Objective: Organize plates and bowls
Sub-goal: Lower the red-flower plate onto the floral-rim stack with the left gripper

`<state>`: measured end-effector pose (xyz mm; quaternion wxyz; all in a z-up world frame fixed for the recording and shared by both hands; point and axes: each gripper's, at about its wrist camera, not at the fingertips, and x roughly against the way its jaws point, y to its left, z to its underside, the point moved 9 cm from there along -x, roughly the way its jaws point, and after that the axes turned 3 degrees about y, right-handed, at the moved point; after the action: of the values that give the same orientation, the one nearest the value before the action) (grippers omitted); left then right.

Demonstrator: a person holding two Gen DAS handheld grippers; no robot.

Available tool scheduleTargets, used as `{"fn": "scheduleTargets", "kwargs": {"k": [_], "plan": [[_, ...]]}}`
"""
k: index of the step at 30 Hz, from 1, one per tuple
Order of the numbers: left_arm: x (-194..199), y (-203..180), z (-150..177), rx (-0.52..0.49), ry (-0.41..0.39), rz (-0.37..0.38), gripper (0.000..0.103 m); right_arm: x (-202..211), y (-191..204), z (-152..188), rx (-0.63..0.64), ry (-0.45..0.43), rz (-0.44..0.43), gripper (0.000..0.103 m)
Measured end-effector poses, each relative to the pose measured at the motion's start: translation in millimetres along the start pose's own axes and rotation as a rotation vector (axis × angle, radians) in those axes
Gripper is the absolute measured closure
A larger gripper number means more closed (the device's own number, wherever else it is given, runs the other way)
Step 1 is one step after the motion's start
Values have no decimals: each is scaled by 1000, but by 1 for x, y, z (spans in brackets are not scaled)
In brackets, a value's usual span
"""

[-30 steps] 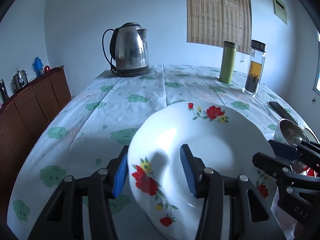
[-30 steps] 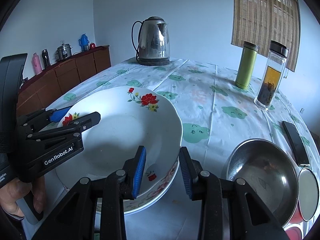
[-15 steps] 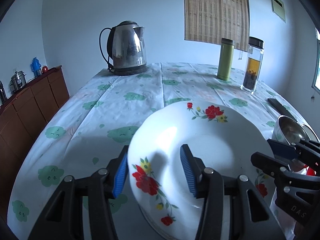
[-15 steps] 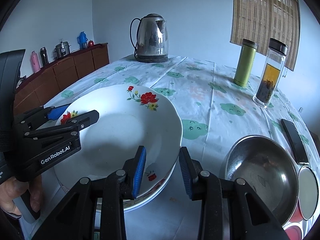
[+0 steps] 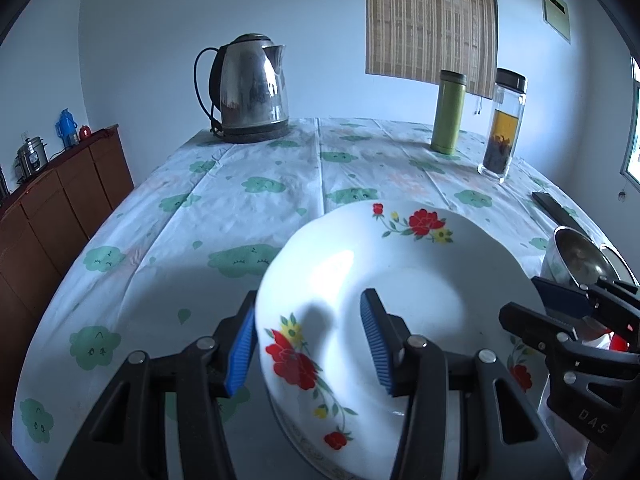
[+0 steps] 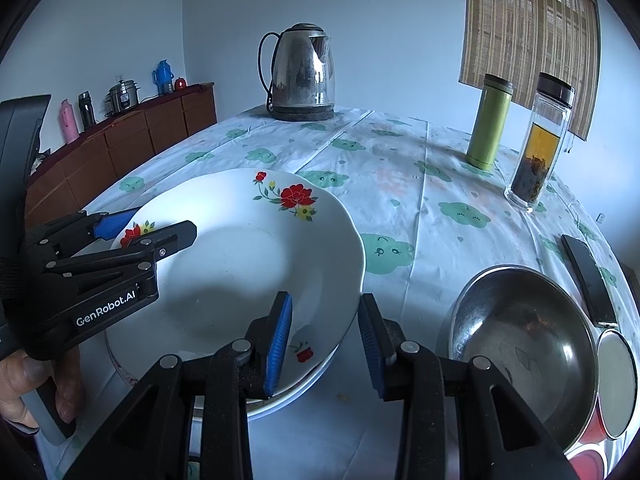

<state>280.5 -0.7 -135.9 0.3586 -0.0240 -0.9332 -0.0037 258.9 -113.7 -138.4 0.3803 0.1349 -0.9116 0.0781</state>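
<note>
Both tongs straddle opposite rims of the floral plate [image 6: 248,256], seemingly stacked on another: left tongs [image 5: 308,344] and right tongs [image 6: 324,340] stand apart, pads apparently clear. Steel bowl [image 6: 524,344] sits beside on the counter [image 6: 400,208].

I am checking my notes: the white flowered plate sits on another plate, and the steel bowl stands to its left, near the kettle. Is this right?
Not quite. The right wrist view shows the round steel bowl to the right of the white flowered plate, far from the steel kettle. The plate does sit on another plate.
</note>
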Motion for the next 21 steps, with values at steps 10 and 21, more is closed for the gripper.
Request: {"fn": "scheduleTargets", "kwargs": {"k": [10, 21], "plan": [[-2, -1, 1, -2, 14, 6, 55, -1, 0, 3, 8, 8, 6, 67], [-6, 0, 5, 4, 42, 14, 55, -4, 1, 5, 34, 16, 25, 67]]}}
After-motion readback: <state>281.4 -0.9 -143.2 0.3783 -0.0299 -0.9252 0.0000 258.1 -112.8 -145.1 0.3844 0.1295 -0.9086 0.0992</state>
